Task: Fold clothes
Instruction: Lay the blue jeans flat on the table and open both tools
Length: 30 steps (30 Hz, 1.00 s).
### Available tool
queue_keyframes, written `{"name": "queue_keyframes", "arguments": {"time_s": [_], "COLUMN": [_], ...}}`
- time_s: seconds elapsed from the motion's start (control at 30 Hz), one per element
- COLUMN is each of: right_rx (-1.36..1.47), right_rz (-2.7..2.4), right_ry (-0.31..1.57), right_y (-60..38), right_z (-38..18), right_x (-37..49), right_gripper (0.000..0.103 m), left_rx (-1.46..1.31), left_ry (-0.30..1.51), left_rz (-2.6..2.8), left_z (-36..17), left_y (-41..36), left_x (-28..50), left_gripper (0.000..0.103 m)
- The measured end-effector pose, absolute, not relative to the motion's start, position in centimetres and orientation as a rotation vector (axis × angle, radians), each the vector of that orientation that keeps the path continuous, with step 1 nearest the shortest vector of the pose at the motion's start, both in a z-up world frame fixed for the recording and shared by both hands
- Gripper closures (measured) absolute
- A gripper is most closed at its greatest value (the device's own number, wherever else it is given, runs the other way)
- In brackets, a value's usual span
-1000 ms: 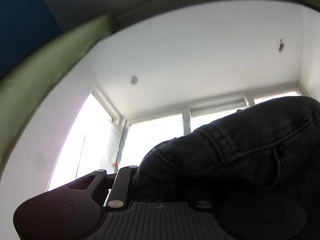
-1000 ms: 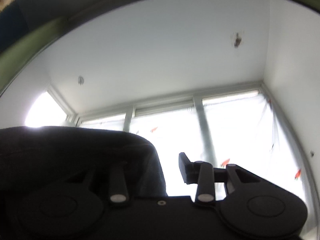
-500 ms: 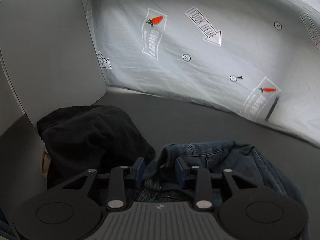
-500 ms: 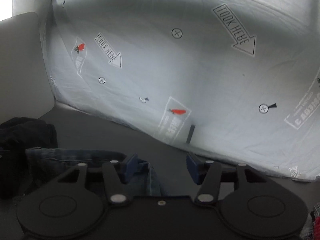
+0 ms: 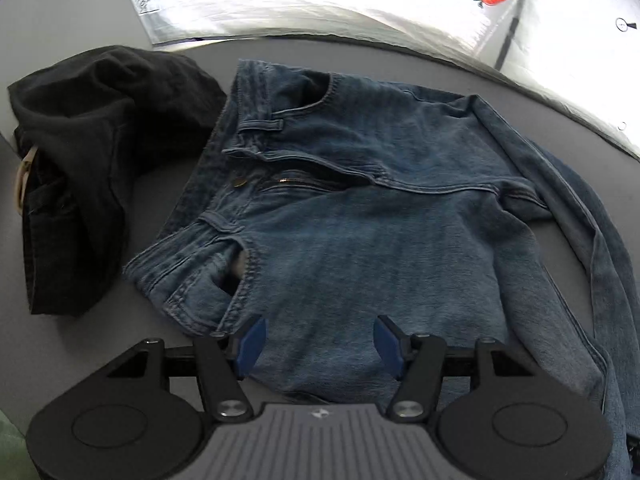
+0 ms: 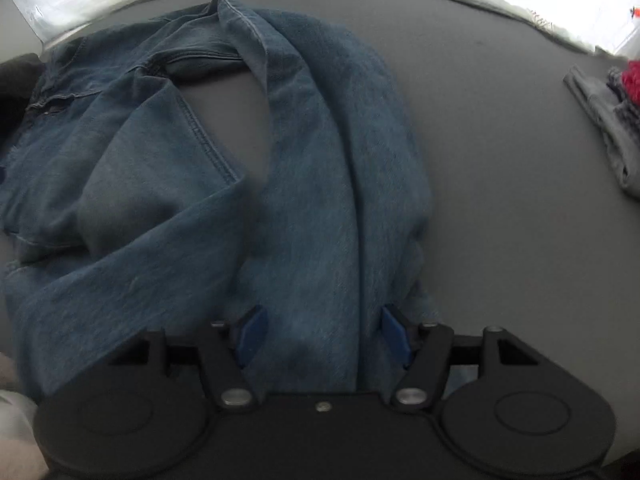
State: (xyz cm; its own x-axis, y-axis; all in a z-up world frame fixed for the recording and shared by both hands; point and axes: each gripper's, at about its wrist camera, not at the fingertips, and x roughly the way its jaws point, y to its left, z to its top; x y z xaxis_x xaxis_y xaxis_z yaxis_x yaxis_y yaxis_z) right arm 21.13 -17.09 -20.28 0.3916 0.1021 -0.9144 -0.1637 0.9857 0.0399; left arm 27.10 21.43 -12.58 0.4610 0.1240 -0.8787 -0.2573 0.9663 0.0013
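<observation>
A pair of blue jeans (image 5: 360, 208) lies spread on the grey table (image 5: 160, 200), waistband to the left and legs trailing right. My left gripper (image 5: 318, 344) is open above the near hip area, holding nothing. In the right wrist view the jeans' legs (image 6: 312, 184) lie loosely bunched. My right gripper (image 6: 322, 330) is open just above the leg fabric, holding nothing.
A crumpled black garment (image 5: 88, 152) lies left of the jeans, touching the waistband. A grey and red piece of clothing (image 6: 612, 112) lies at the table's right side. A white printed sheet (image 5: 360, 8) hangs behind the table's far edge.
Both grippers held the jeans up toward the ceiling, then swung down. The jeans now lie on the table and both grippers have opened and let go.
</observation>
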Motion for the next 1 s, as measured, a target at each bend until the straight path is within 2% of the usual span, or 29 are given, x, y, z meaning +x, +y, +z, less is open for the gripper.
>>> {"name": "queue_keyframes", "arguments": {"time_s": [0.1,0.17,0.2,0.23,0.37,0.5,0.57,0.6,0.63,0.67,0.73,0.8,1.0], "right_rx": [-0.061,-0.086,-0.121,-0.155,-0.190,-0.224,-0.250,-0.267,-0.292,-0.326,-0.381,-0.370,-0.245], "right_rz": [0.243,0.255,0.247,0.238,0.179,-0.081,-0.247,-0.312,-0.377,-0.415,-0.408,-0.281,0.211], "right_ry": [1.178,1.183,1.177,1.170,1.030,0.753,0.626,0.592,0.585,0.589,0.565,0.595,0.869], "right_y": [-17.0,-16.9,-16.9,-17.0,-21.2,-29.5,-32.9,-33.8,-34.4,-34.1,-32.1,-28.7,-16.8], "right_z": [-20.9,-20.9,-20.4,-19.9,-14.1,-4.9,-1.3,-0.3,0.5,0.7,0.2,-1.9,-10.2], "right_x": [21.0,21.1,21.1,21.1,22.7,28.8,32.3,33.9,35.4,36.3,36.2,34.1,24.8], "right_gripper": [0.038,0.065,0.090,0.096,0.097,0.097,0.093,0.084,0.068,0.065,0.051,0.045,0.045], "left_rx": [-0.121,-0.112,-0.099,-0.082,-0.037,-0.059,-0.067,-0.076,-0.084,-0.096,-0.129,-0.173,-0.359], "left_ry": [1.064,1.064,1.066,1.065,1.031,1.021,1.019,1.021,1.023,1.026,1.034,1.045,1.040], "left_rz": [0.189,0.166,0.160,0.159,0.174,0.222,0.255,0.278,0.301,0.326,0.375,0.419,0.468], "left_z": [-12.3,-12.6,-12.6,-12.5,-11.9,-11.2,-11.1,-11.1,-11.1,-11.1,-11.2,-11.5,-11.8], "left_y": [20.8,19.6,18.9,18.1,16.4,17.0,17.3,17.5,17.7,18.0,18.8,19.7,24.2], "left_x": [27.9,27.8,27.7,27.4,26.1,24.5,23.4,22.9,22.4,21.8,20.8,19.8,20.2], "left_gripper": [0.042,0.042,0.042,0.042,0.042,0.042,0.042,0.041,0.041,0.041,0.036,0.035,0.032]}}
